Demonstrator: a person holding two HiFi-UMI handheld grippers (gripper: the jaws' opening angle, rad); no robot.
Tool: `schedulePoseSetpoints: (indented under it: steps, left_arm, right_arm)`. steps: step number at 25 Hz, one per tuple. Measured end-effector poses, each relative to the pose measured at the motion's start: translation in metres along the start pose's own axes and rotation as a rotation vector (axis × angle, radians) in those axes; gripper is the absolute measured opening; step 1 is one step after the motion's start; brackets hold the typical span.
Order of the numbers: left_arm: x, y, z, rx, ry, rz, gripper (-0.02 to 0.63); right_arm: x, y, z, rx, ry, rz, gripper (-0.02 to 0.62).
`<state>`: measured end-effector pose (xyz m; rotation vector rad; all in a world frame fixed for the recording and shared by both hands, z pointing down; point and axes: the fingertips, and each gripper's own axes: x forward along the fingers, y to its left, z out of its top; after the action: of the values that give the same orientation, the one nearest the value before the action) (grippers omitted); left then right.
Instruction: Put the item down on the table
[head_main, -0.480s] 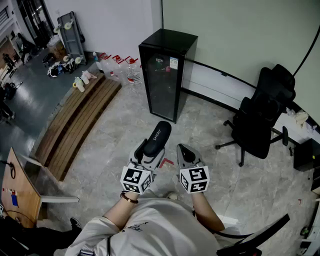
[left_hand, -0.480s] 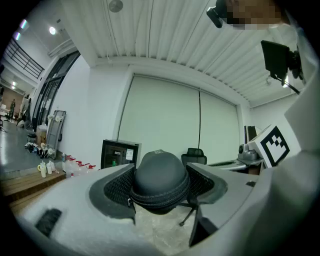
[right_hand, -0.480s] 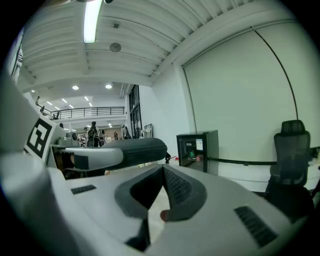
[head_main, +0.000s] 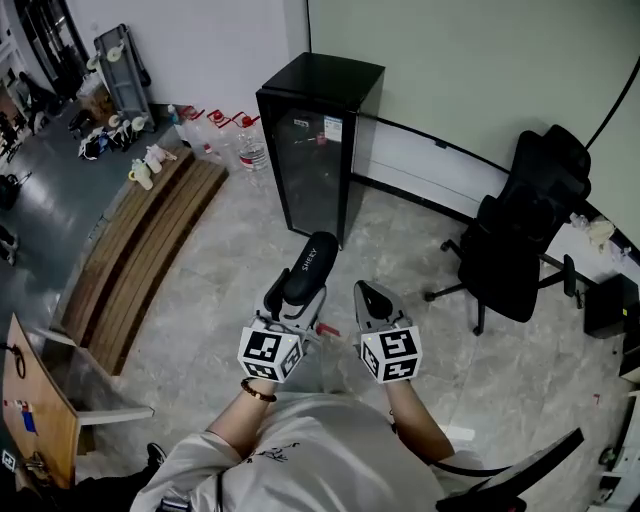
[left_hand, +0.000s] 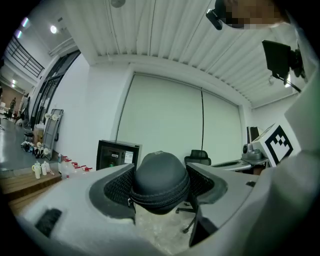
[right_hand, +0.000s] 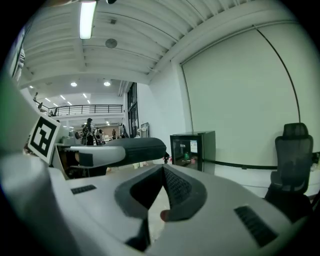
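Head view: left gripper (head_main: 291, 297) clamps a black zip case (head_main: 310, 264) pointing to 1 o'clock; right gripper (head_main: 363, 294), at 3 o'clock, closed, empty.

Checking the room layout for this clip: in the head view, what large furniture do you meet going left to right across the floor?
wooden step platform → black glass-door cabinet → black office chair

Matt stitched case (left_hand: 159, 176), glossy cabinet (head_main: 316, 140)
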<state>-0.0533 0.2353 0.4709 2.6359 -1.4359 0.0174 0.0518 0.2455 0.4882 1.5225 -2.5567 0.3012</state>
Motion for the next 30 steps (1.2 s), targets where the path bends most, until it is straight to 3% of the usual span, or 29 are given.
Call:
schedulePoseSetpoints:
  steps: [7, 16, 23, 30]
  left_arm:
    - [0.127, 0.091, -0.003, -0.04, 0.003, -0.042, 0.333]
    - [0.278, 0.206, 0.068, 0.026, -0.027, -0.121, 0.331]
    - [0.343, 0.249, 0.11, 0.031, -0.06, -0.098, 0.331]
    - [0.403, 0.264, 0.135, 0.036, -0.061, -0.076, 0.331]
  right_arm:
    - [0.134, -0.061, 0.029, -0.015, 0.008, -0.044, 0.002]
    - [0.307, -0.129, 0.12, -0.016, -0.039, -0.111, 0.002]
    - [0.37, -0.168, 0.17, -0.042, -0.06, -0.102, 0.002]
    - [0.415, -0.21, 0.2, -0.056, -0.063, -0.077, 0.002]
